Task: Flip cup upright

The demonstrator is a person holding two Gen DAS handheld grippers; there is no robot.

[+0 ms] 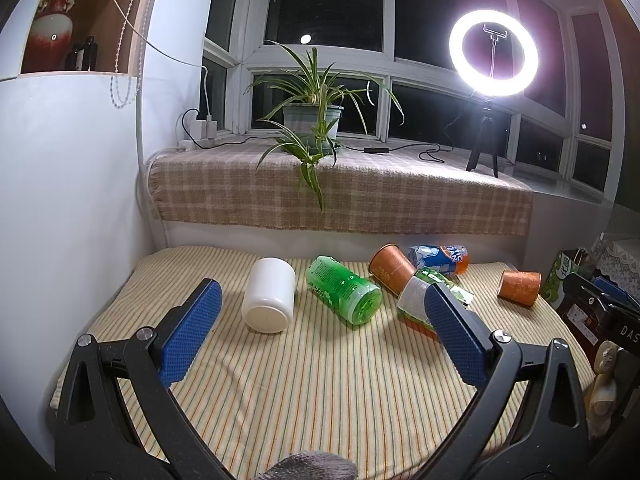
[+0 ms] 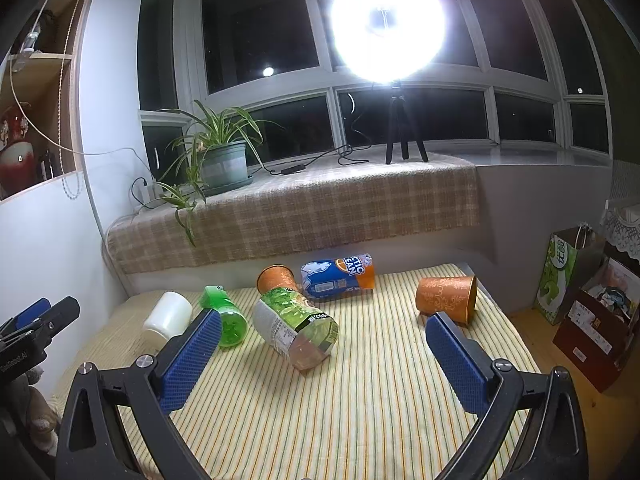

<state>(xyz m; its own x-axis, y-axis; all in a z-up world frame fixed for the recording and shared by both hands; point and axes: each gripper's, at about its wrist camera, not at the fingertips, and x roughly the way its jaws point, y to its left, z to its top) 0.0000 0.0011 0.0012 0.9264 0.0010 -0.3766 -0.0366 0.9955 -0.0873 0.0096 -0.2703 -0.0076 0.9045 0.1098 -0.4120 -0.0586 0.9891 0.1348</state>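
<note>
Several containers lie on their sides on the striped cloth: a white cup, a green cup, an orange cup near the back, and another orange cup at the right. My left gripper is open and empty, held above the cloth in front of the white and green cups. My right gripper is open and empty, in front of a bottle and the right orange cup.
A clear bottle with a green label and a blue-orange can also lie on the cloth. A ledge with checked cloth, a potted plant and a ring light stand behind. Bags and boxes stand at the right.
</note>
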